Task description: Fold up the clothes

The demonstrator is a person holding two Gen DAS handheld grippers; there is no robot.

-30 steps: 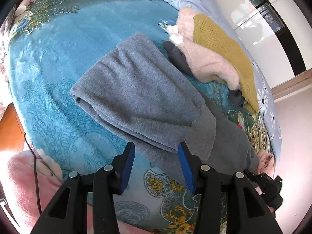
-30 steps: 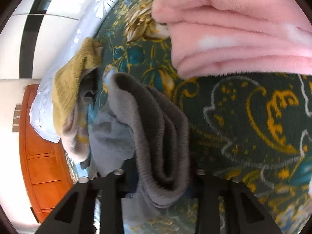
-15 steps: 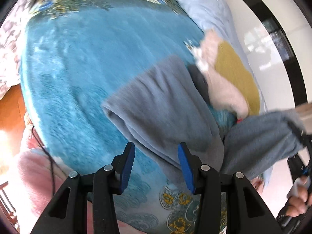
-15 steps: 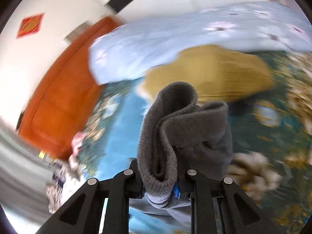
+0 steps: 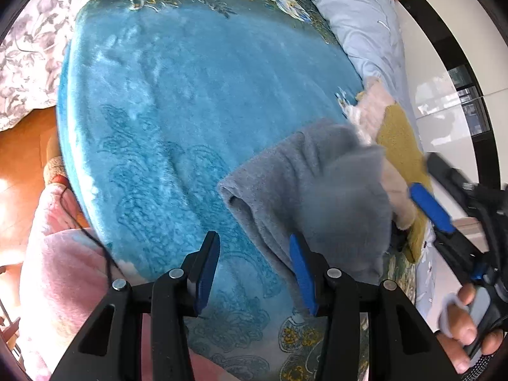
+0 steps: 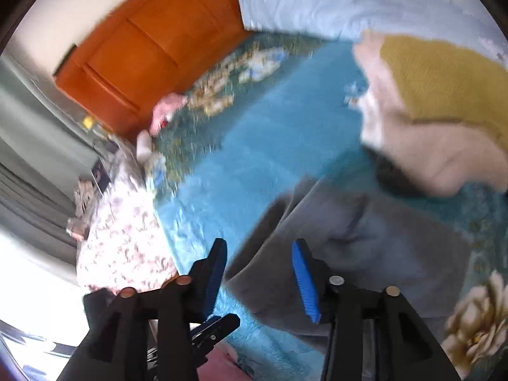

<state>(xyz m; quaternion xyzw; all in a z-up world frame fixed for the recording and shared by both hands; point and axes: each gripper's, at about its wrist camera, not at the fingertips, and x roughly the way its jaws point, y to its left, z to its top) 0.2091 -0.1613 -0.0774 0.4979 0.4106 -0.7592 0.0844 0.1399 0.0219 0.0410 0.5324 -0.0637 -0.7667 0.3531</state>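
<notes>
One grey garment (image 5: 304, 197) lies folded over on the teal floral blanket (image 5: 177, 120) that covers the bed, toward the near right of the left wrist view, its upper layer blurred. Just beyond it, at the far right, sits a small pile of three more pieces: one pale pink fleece (image 5: 377, 117), one mustard knit (image 5: 400, 139) on top, and one dark piece (image 6: 390, 174) peeking from under the pink one in the right wrist view. One light blue pillow with daisy prints (image 5: 358, 16) lies at the far end of the bed, against an orange wooden headboard (image 6: 149, 44). No brand, label or readable writing shows anywhere. The left gripper (image 5: 254, 270) has its jaws spread wide with nothing between them; it hangs over the blanket at the near edge of the grey garment, whether its right finger touches the cloth cannot be told. The right gripper (image 6: 260, 279) is likewise spread wide and empty, poised above the near left edge of the grey garment without a clear grip on it. From the left wrist view a hand (image 5: 466, 327) holds the right gripper's handle at the near right.
</notes>
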